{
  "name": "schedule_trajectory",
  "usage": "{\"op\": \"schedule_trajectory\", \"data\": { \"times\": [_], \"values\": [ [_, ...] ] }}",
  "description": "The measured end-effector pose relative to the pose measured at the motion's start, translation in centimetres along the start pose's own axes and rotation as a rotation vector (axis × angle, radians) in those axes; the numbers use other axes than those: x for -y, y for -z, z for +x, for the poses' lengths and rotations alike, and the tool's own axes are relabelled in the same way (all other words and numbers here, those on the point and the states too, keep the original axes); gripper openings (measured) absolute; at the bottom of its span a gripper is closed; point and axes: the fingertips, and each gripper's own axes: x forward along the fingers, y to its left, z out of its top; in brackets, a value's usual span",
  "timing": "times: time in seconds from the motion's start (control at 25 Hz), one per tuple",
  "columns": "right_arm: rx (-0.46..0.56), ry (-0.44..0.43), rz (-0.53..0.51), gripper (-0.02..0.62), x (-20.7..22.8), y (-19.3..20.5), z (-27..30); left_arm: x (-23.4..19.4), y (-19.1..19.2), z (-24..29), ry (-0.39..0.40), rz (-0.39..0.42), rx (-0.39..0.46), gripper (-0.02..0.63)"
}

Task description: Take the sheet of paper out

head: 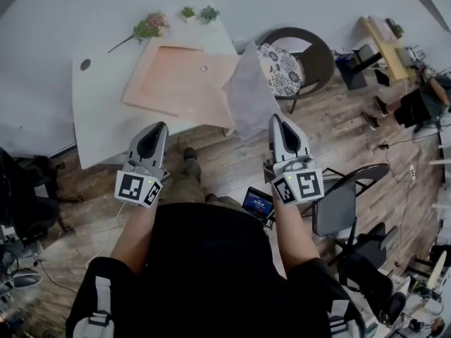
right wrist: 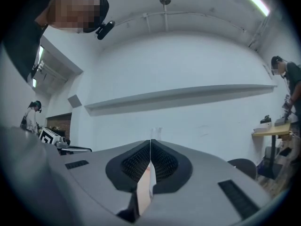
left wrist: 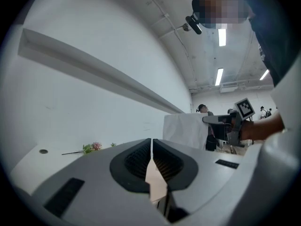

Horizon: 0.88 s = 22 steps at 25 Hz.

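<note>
**Sheet clear of the envelope, in the right hand-held gripper**

Right hand-held gripper [head: 277,120]: clenched on the sheet of paper [head: 248,94]. In its own view the ribbed black pads met edge to edge [right wrist: 150,147], and a thin pale edge of the sheet [right wrist: 155,132] stood up past the tips.

Left hand-held gripper [head: 161,127]: jaws together [left wrist: 151,147]. No item between the pads that I could make out.

Sheet position: in the head view it ran from the right gripper's tip toward the upper left, long axis roughly in line with the gripper. It was thin, grey-white, faintly translucent and slightly bowed. In the left gripper view it hung as a flat white rectangle [left wrist: 186,131] from the pinch, off the counter. Its far corner overlapped the right edge of the flat peach envelope [head: 180,79] in the picture. Whether they touched, I could not tell.

The envelope lay flat on the white counter [head: 99,118], matte, with a small round mark near the middle.

Judgement: the sheet looked fully out. The right gripper alone carried it. The left sat well apart, lower left, near the counter's front edge. Limp sheet, single-corner pinch: likely to flap or fold if swung.
</note>
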Motion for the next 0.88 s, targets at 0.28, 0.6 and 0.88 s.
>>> {"op": "schedule_trajectory", "data": {
  "times": [0.28, 0.6, 0.88],
  "values": [
    [0.025, 0.009, -0.029, 0.012, -3.0, -1.0, -6.7, 3.5, -0.8, -6.6, -0.063, 0.029, -0.019, 0.003],
    [0.020, 0.024, -0.025, 0.012, -6.3, -0.9, -10.7, 4.0, -1.6, -11.6, -0.080, 0.055, -0.031, 0.003],
    [-0.017, 0.043, -0.020, 0.012, -9.1, 0.8, -13.1, 4.7, -1.9, -14.9, -0.049, 0.031, -0.023, 0.003]
  ]
}}
